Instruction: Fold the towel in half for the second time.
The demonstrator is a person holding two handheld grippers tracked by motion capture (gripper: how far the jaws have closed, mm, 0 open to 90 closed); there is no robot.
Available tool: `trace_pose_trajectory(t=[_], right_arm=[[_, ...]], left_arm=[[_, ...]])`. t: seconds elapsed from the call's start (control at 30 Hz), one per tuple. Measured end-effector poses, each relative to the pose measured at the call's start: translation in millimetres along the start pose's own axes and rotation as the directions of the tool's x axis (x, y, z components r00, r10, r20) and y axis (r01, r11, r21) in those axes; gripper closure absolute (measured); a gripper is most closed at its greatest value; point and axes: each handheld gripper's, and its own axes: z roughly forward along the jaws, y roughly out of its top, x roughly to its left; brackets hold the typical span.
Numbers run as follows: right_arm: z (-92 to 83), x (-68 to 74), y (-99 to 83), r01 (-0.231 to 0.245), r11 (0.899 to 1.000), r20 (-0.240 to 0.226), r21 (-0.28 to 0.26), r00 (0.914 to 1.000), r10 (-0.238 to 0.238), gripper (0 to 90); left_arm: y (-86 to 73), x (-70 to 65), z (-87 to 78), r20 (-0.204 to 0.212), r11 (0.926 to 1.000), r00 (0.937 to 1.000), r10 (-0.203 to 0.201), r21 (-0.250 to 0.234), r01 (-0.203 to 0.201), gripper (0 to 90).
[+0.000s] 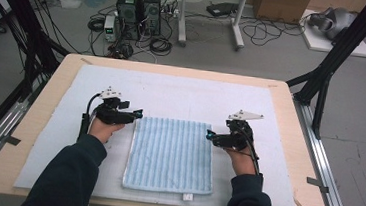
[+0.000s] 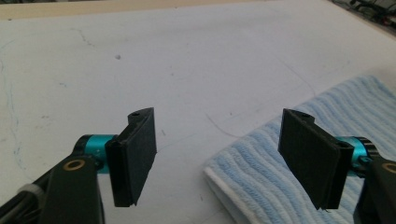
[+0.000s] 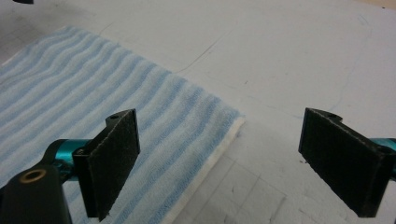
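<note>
Flanking blue towel, left claw apart, right claw apart, towel's near edge cropped.

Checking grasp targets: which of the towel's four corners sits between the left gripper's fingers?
The towel's far left corner, at the left gripper. The far right corner lies at the right gripper; both near corners lie by the person's sleeves.

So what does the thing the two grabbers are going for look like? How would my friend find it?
Look at the wooden table with the big white mat on it. In the middle of the mat, nearer the person, lies a light blue towel, flat and roughly square. It's the one soft, ribbed thing with white edging, between the left gripper and right gripper, both open at its far corners.
</note>
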Motion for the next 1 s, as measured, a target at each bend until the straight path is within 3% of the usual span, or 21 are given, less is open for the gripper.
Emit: trace_pose_trajectory(t=[0.07,0.23,0.37,0.47,0.6,0.63,0.87,1.0], right_arm=[[0.2,0.5,0.1,-0.002,1.0,-0.003,0.004,1.0,0.002,11.7],[-0.7,2.4,0.2,-0.001,1.0,-0.005,0.006,1.0,0.001,11.7],[-0.6,2.5,-0.1,0.0,1.0,-0.006,0.006,1.0,0.0,11.8],[1.1,2.2,-0.5,0.001,1.0,-0.004,0.008,1.0,-0.001,11.8],[4.9,1.3,-1.2,-0.01,1.0,0.003,0.019,0.9999,0.01,13.2],[5.5,1.4,-1.1,-0.009,1.0,0.015,0.021,0.9999,0.009,15.3],[9.6,-4.2,0.9,-0.055,0.998,0.082,0.017,0.9952,0.054,15.6],[18.9,-7.6,4.5,-0.078,0.996,0.082,0.038,0.9938,0.074,14.7]], left_arm=[[-2.1,1.2,4.6,-0.004,0.9999,1.0,-0.006,0.013,0.006,31.2],[-6.8,-4.4,16.1,-0.001,0.9966,0.9991,0.043,0.071,-0.043,40.0],[-10.5,-8.5,21.8,-0.016,0.9844,0.9939,0.109,0.141,-0.106,45.7],[-11.3,-11.9,22.7,-0.013,0.9783,0.9902,0.139,0.157,-0.136,51.2],[-11.4,-17.6,22.9,0.047,0.9756,0.9891,0.14,0.164,-0.146,80.5],[-11.3,-18.5,23.3,0.044,0.9757,0.9888,0.143,0.162,-0.148,82.8],[-11.0,-20.9,22.8,0.029,0.9753,0.9904,0.135,0.172,-0.138,84.9],[-11.0,-21.3,22.7,0.025,0.9754,0.9907,0.134,0.173,-0.136,84.9]])
